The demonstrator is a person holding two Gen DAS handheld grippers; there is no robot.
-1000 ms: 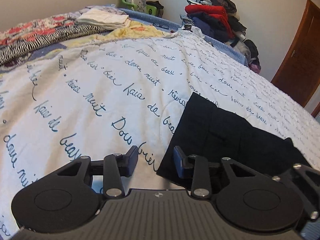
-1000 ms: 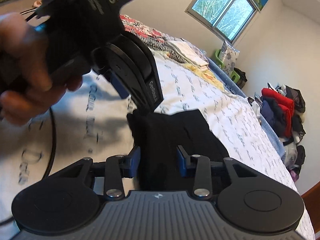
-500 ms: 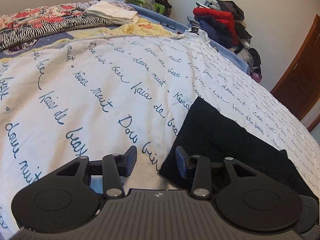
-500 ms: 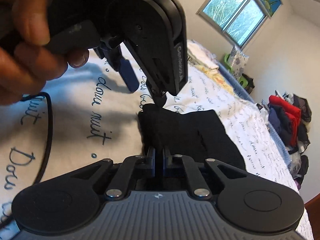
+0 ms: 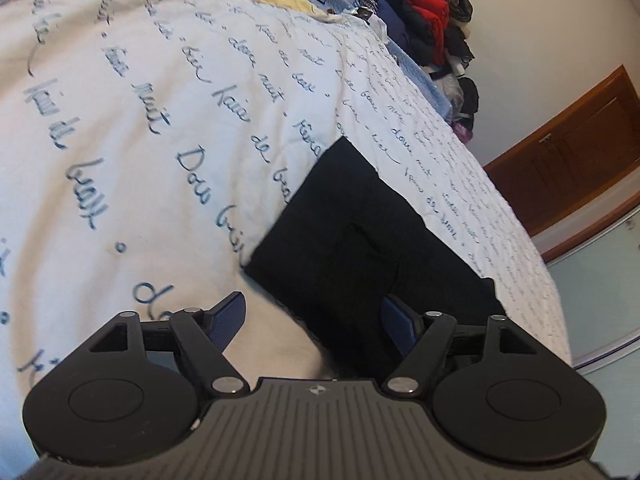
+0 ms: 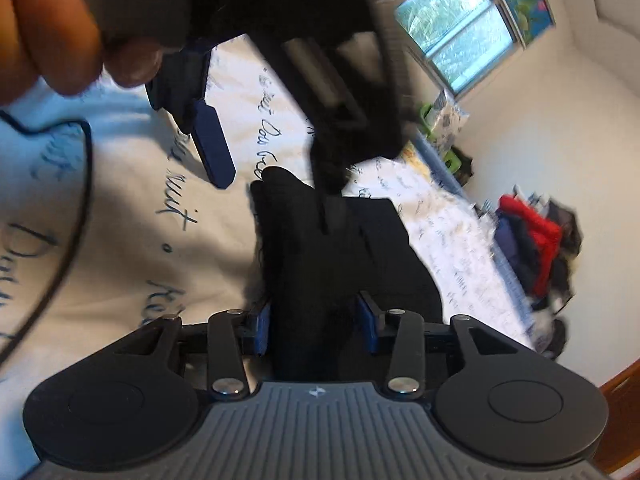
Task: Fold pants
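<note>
Grippers (image 5: 312, 320) (image 6: 316, 330) both spread wide over folded black pants (image 5: 360, 248).

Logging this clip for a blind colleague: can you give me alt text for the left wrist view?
Folded black pants lie on a white bedspread printed with blue cursive writing, and the open left tongs straddle their near corner. A clothes pile and a wooden door stand beyond the bed.
</note>
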